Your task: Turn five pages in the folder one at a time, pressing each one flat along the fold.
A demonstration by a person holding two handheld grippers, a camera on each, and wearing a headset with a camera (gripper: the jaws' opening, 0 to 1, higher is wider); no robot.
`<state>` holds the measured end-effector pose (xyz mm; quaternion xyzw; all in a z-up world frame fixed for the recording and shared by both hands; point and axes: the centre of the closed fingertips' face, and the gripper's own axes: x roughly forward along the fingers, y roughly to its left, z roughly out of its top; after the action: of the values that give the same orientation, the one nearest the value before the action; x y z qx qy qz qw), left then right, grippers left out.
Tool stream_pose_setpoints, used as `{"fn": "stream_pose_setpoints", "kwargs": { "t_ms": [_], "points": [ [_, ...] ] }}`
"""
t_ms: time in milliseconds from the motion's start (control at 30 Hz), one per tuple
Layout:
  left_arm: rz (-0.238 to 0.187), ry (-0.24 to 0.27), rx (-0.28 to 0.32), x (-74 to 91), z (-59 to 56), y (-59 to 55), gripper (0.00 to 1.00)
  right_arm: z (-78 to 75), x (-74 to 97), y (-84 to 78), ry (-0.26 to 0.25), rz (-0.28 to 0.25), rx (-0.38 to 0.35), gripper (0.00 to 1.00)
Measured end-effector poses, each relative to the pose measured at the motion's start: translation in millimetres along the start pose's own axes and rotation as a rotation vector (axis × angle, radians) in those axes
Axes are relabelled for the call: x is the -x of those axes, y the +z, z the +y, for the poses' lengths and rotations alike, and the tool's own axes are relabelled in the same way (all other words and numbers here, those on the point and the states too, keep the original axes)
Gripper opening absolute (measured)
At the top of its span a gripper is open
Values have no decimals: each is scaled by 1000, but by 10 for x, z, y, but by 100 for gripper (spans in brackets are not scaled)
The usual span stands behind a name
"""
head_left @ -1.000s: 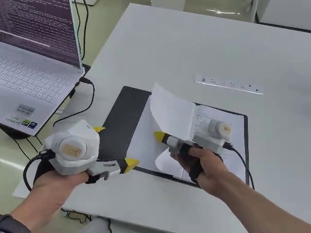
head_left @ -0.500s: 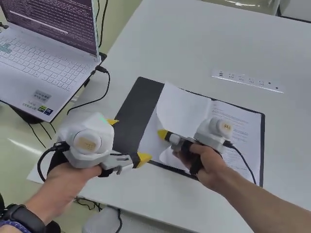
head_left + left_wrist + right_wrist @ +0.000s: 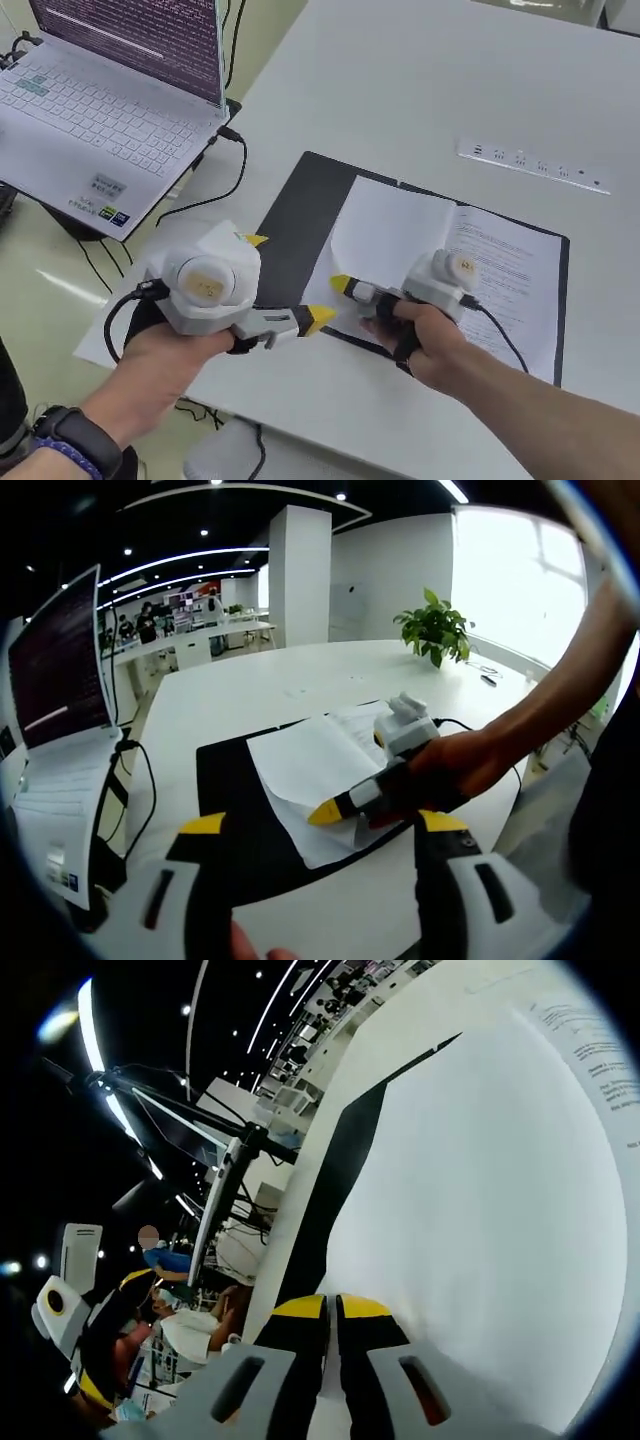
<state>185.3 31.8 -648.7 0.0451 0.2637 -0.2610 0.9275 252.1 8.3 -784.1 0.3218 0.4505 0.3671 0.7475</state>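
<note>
Since the earlier frame, the page [image 3: 390, 230], pinched at its near edge by the closed right gripper [image 3: 340, 285], has dropped from a raised curl to nearly flat on the open folder [image 3: 300, 210], while the left gripper [image 3: 288, 279] hovers beside it, jaws spread.

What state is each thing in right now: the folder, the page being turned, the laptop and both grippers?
Folder: open, lying flat on the table.
Page: turned to the left side, curved, not yet pressed flat.
Laptop: open, screen lit.
Left gripper: open, holding nothing.
Right gripper: shut on the page's lower edge.
</note>
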Motion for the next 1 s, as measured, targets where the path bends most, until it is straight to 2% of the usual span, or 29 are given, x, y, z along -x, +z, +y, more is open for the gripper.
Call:
{"fn": "stream_pose_setpoints", "kwargs": {
  "t_ms": [67, 167, 333, 767, 933, 1000],
  "points": [
    [3, 1, -1, 2, 10, -23, 73, -4, -22, -46, -2, 17, 1, 5],
    [15, 3, 2, 10, 12, -70, 74, 19, -48, -145, 7, 55, 41, 10],
    [19, 1, 8, 18, 9, -97, 74, 49, -42, -137, 22, 41, 52, 14],
    [38, -4, 3, -21, 5, -166, 74, 263, 14, -148, 117, 51, 53, 38],
    [48, -2, 3, -62, 20, -206, 73, 351, 120, -78, 165, 23, 55, 39],
    [53, -3, 5, -86, 26, -224, 72, 343, 168, -19, 162, 6, 86, 37]
  ]
}}
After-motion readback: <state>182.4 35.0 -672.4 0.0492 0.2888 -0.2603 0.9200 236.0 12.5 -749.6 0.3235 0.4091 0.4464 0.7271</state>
